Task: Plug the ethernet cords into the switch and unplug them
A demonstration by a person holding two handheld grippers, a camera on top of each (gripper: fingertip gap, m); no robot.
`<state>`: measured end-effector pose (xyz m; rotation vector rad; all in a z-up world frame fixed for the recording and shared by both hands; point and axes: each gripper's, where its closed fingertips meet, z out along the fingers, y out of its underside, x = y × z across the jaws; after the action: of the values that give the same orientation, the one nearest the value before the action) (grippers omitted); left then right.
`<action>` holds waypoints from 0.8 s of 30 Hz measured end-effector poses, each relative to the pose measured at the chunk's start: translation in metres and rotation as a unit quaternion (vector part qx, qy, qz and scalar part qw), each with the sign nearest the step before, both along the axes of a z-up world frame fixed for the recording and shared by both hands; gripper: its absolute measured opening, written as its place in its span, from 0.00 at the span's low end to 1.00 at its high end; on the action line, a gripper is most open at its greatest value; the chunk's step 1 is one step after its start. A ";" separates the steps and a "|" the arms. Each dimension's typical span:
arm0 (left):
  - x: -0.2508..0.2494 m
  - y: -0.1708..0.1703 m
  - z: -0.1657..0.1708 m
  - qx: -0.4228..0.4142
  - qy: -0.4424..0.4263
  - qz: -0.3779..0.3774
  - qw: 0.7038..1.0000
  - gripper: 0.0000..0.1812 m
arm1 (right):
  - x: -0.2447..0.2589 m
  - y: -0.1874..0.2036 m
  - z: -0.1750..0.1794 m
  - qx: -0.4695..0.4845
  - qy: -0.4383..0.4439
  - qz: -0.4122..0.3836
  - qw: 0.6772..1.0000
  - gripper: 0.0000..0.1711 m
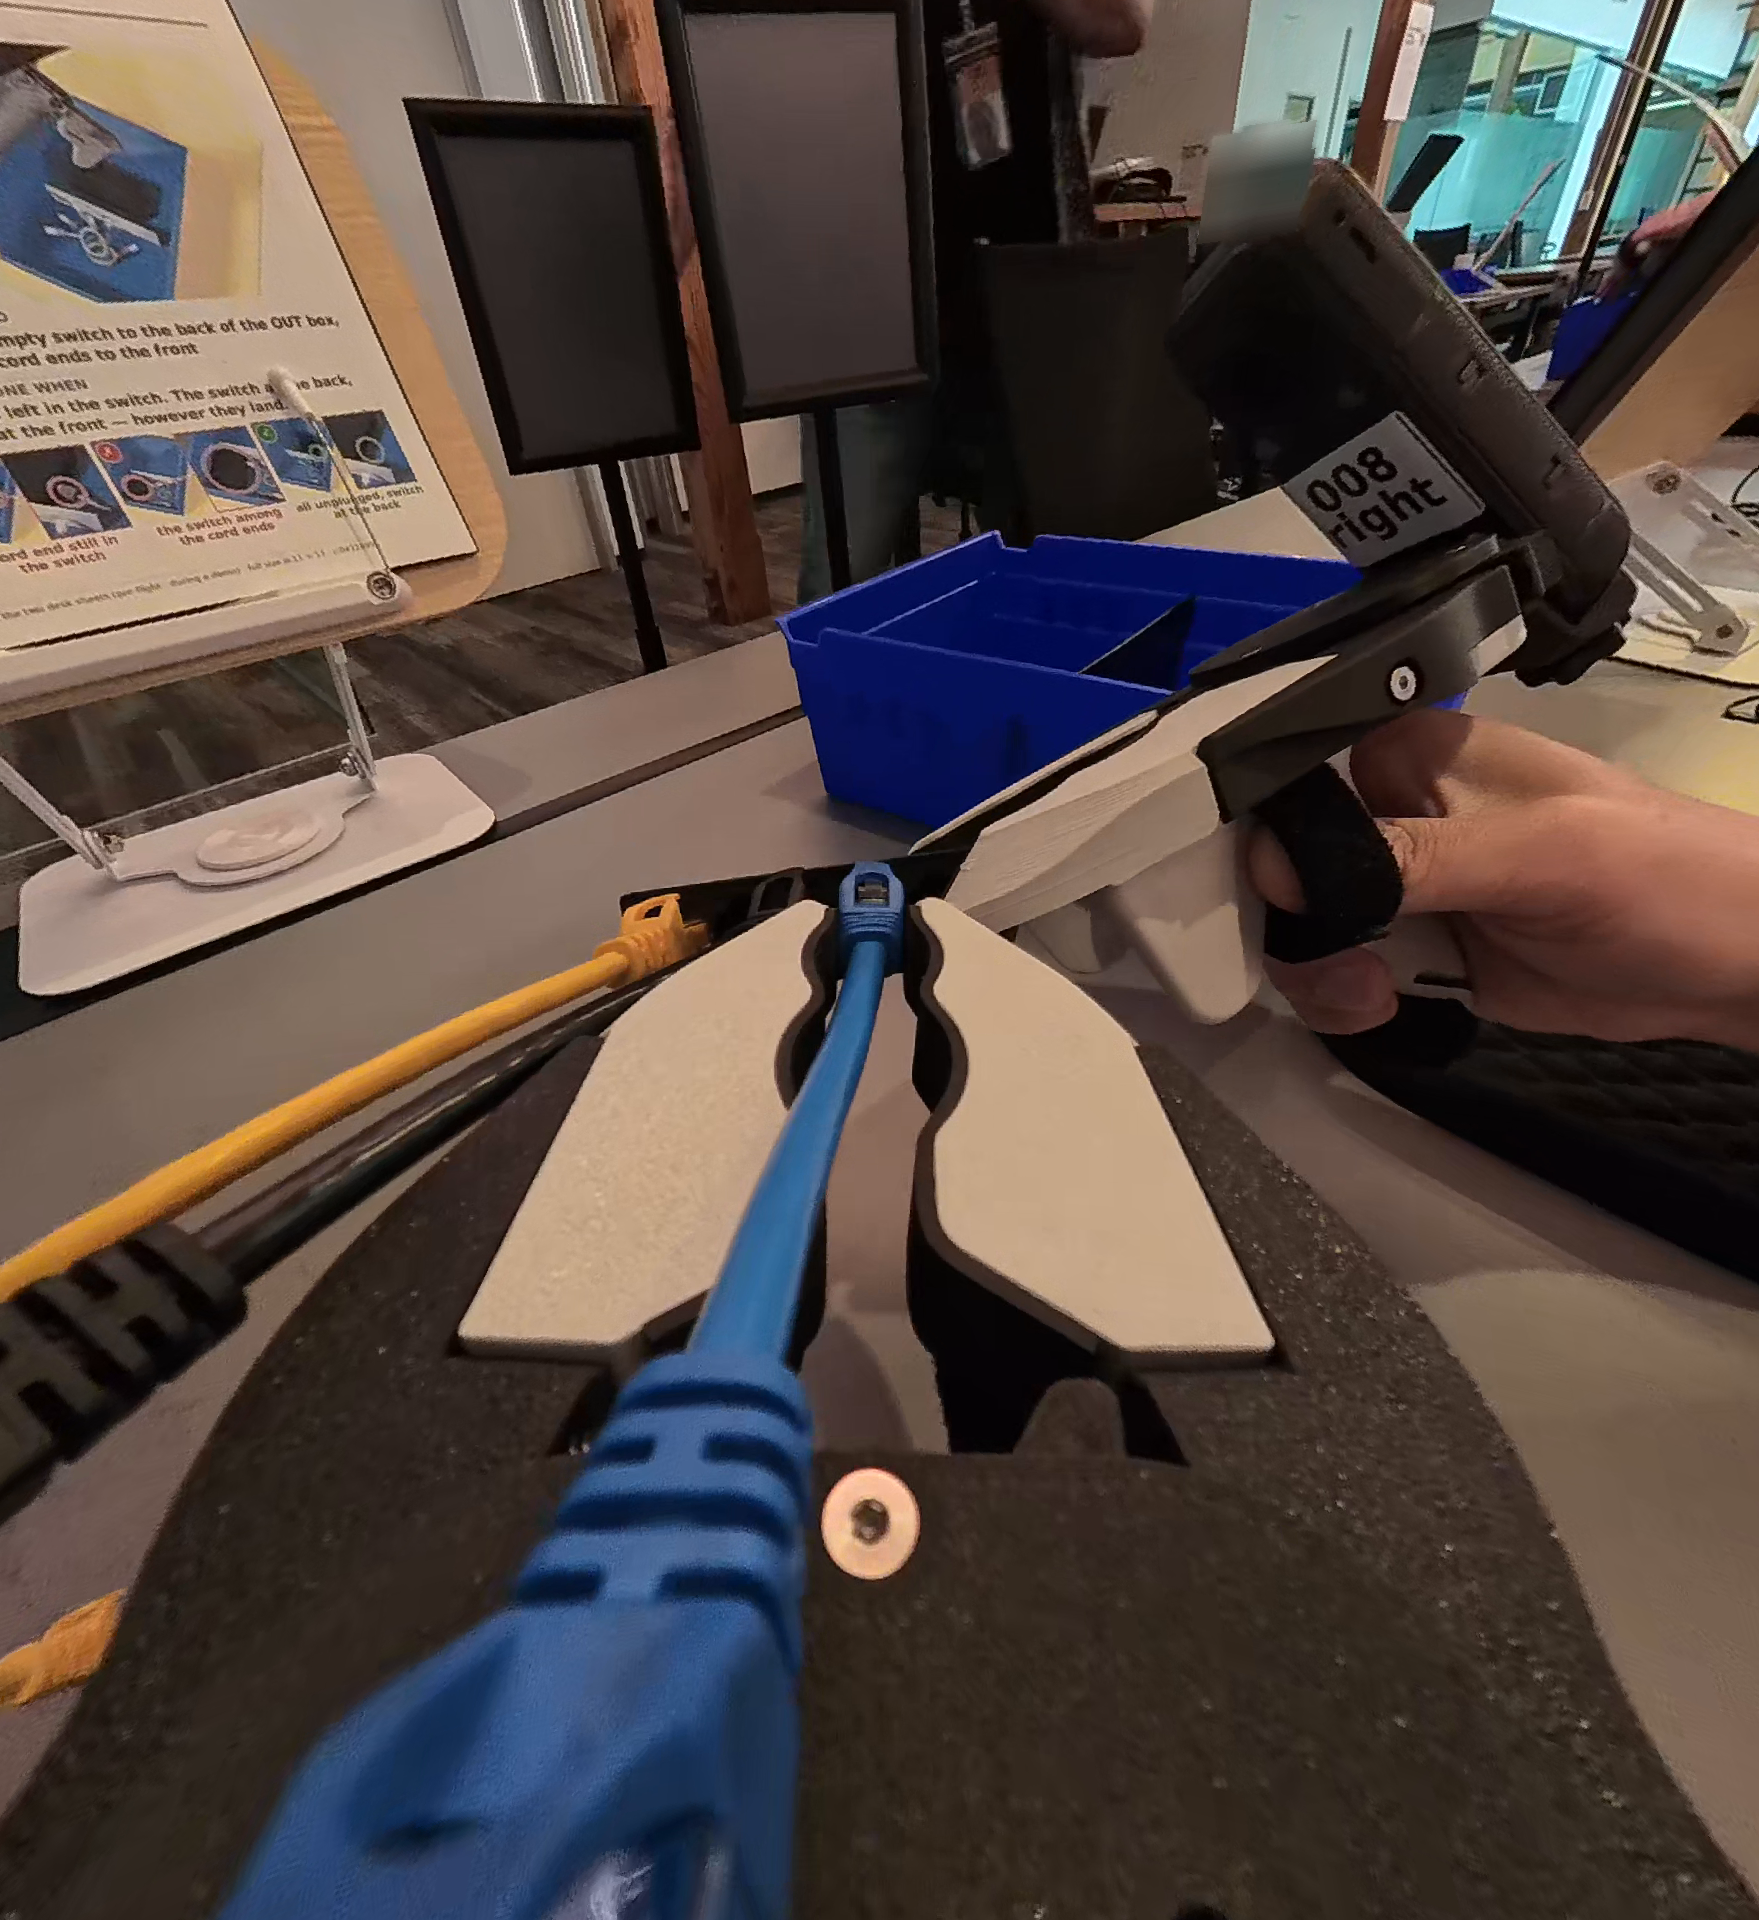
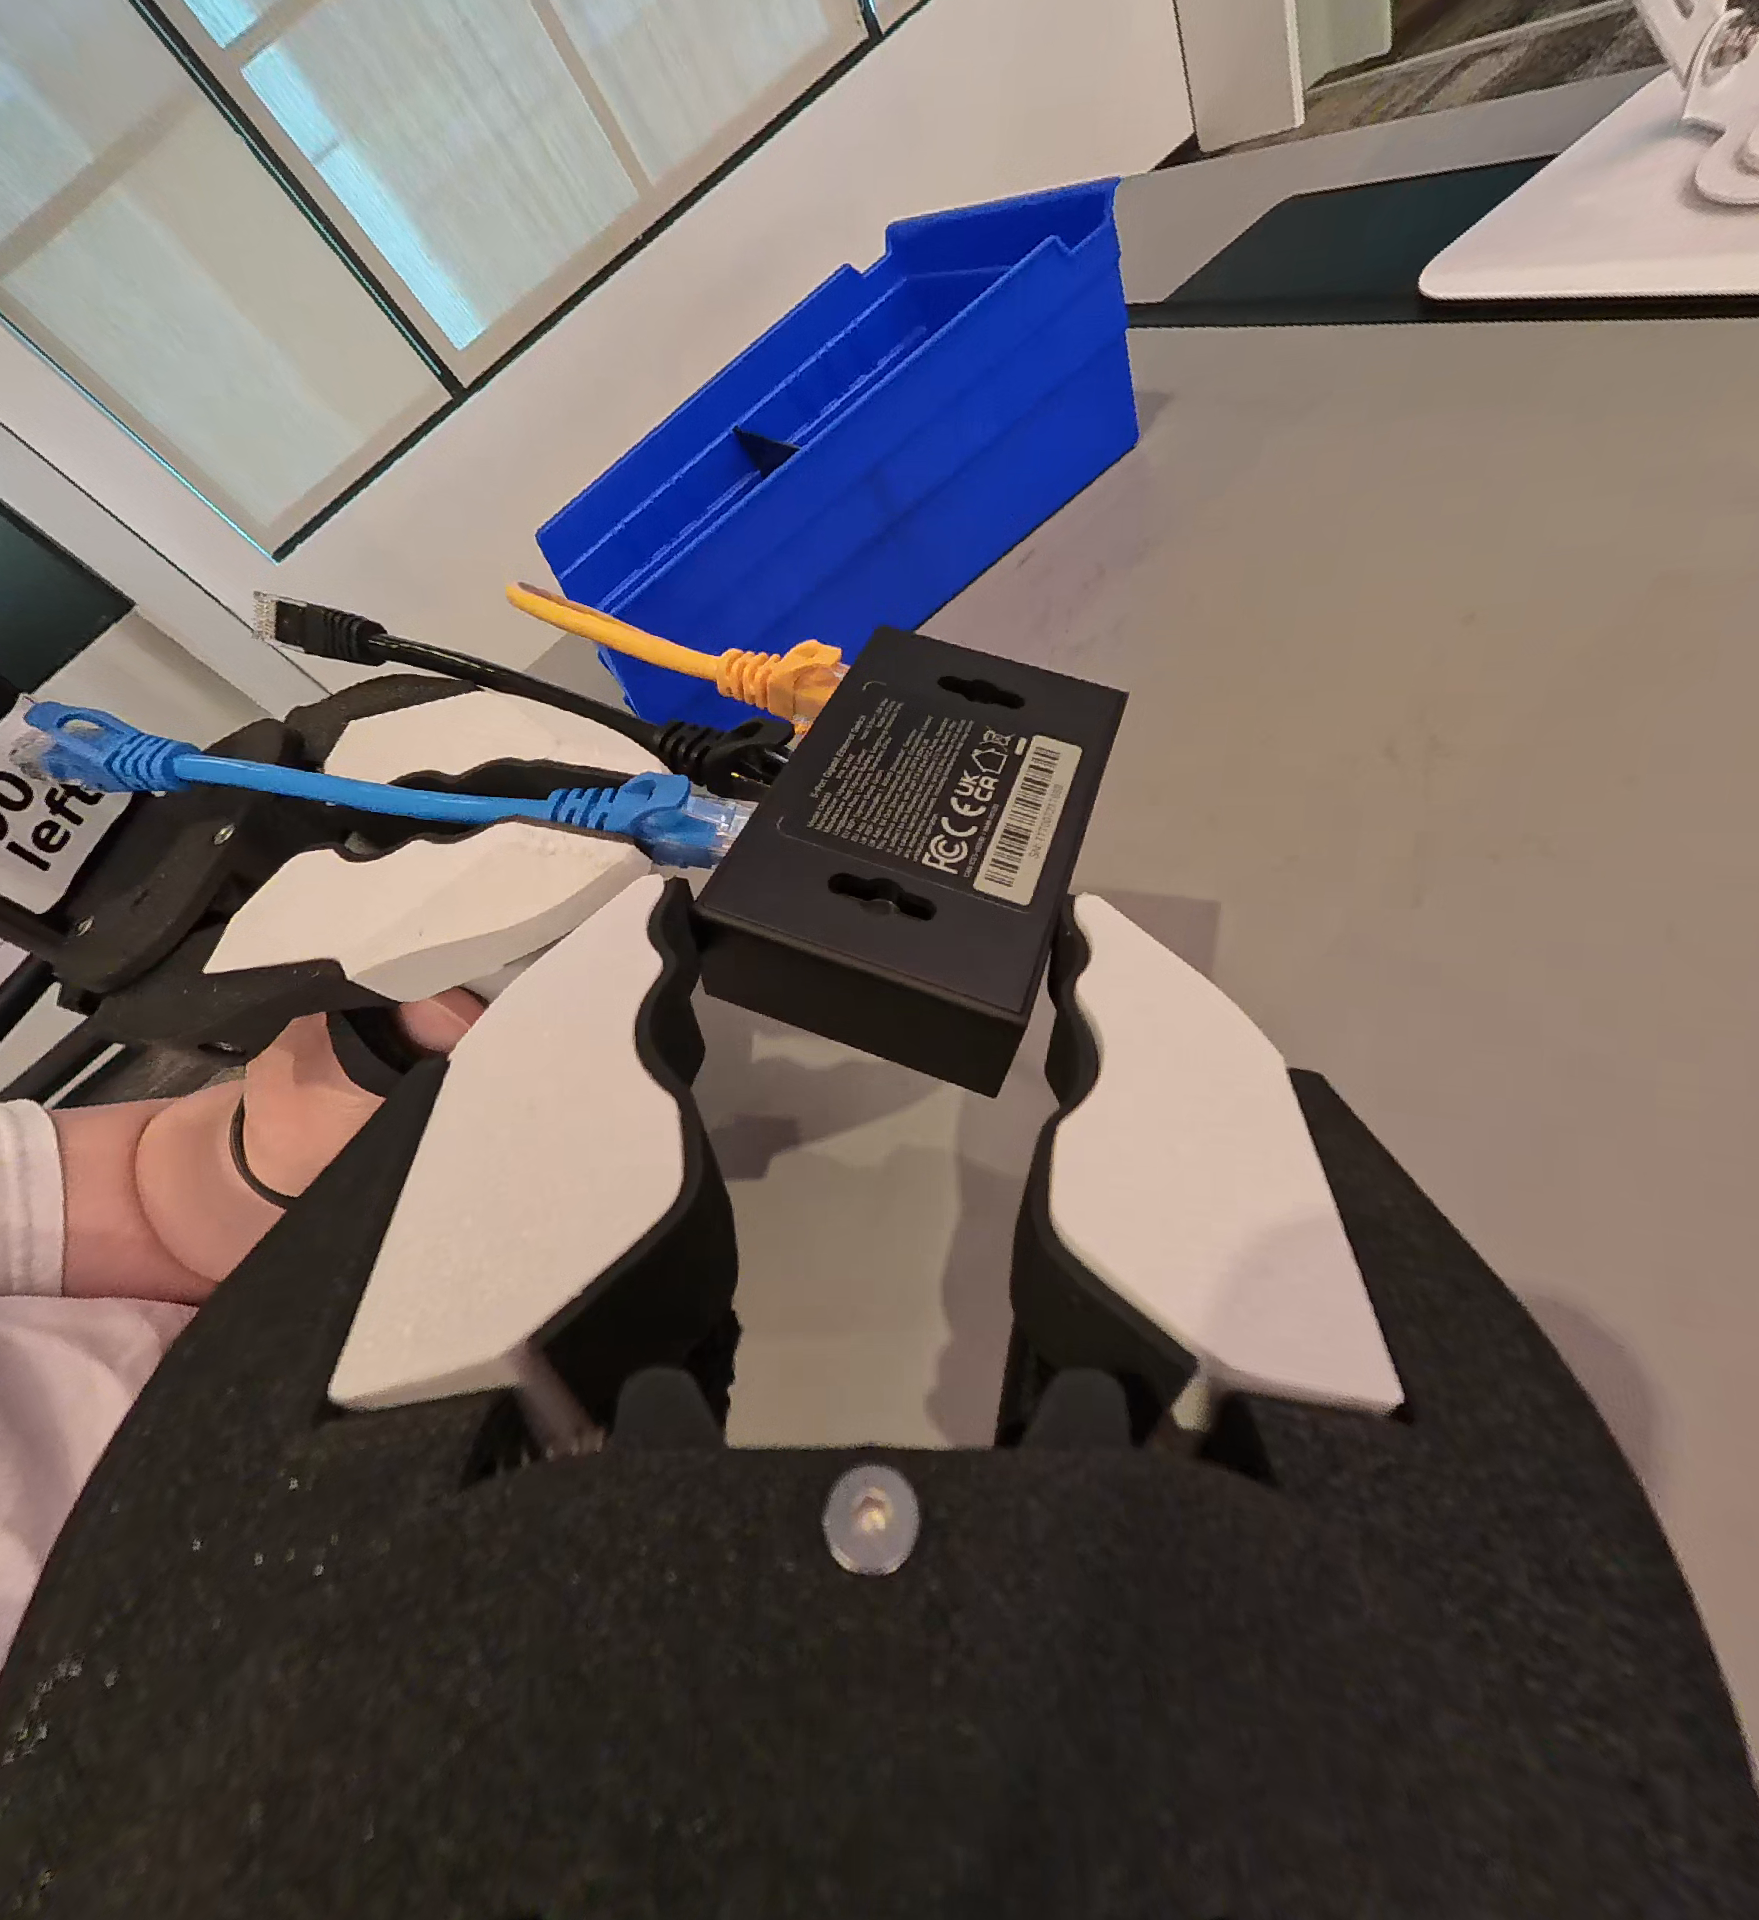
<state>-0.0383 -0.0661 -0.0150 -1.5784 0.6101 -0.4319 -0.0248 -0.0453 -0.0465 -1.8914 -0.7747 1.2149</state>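
My right gripper [image 2: 870, 904] is shut on the black switch [image 2: 916, 831] and holds it above the grey table, label side up. My left gripper [image 1: 870, 925] is shut on the blue cord [image 1: 833, 1122] just behind its front plug [image 1: 870, 894]. In the right wrist view that plug's clear tip [image 2: 714, 816] meets the switch's port side; I cannot tell how deep it sits. A yellow plug [image 2: 781, 670] and a black plug [image 2: 719, 748] sit in the neighbouring ports. The blue cord's free end [image 2: 75, 753] hangs loose to the left.
An empty blue bin [image 1: 958, 707] stands on the table just behind the switch. An instruction sheet on a stand [image 1: 179, 312] with a white base [image 1: 231, 862] is at the left. A black mat [image 1: 1633, 1143] lies at the right.
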 end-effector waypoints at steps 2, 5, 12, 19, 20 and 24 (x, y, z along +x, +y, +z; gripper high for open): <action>0.000 0.000 0.000 0.000 0.001 0.000 1.000 0.06 | 0.000 0.000 0.000 -0.002 -0.001 0.002 1.000 0.37; 0.001 0.000 0.002 0.001 0.000 0.000 1.000 0.06 | 0.001 0.001 0.002 0.001 -0.003 0.002 1.000 0.37; 0.002 0.000 0.002 0.000 0.001 -0.003 1.000 0.06 | 0.003 0.000 0.003 0.000 -0.005 0.001 1.000 0.37; 0.004 -0.003 0.002 -0.022 -0.021 -0.020 0.999 0.06 | 0.002 -0.001 0.000 -0.019 0.004 0.006 1.000 0.37; 0.004 -0.005 0.002 -0.030 -0.028 -0.026 0.999 0.06 | 0.002 -0.002 -0.001 -0.030 0.008 0.009 0.999 0.37; 0.004 -0.009 -0.001 -0.043 -0.032 -0.036 0.998 0.06 | 0.000 -0.007 -0.006 -0.055 0.028 0.019 0.998 0.37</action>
<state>-0.0342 -0.0749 -0.0158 -1.6213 0.6087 -0.5672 -0.0243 -0.0521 -0.0520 -1.9308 -0.7297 1.3526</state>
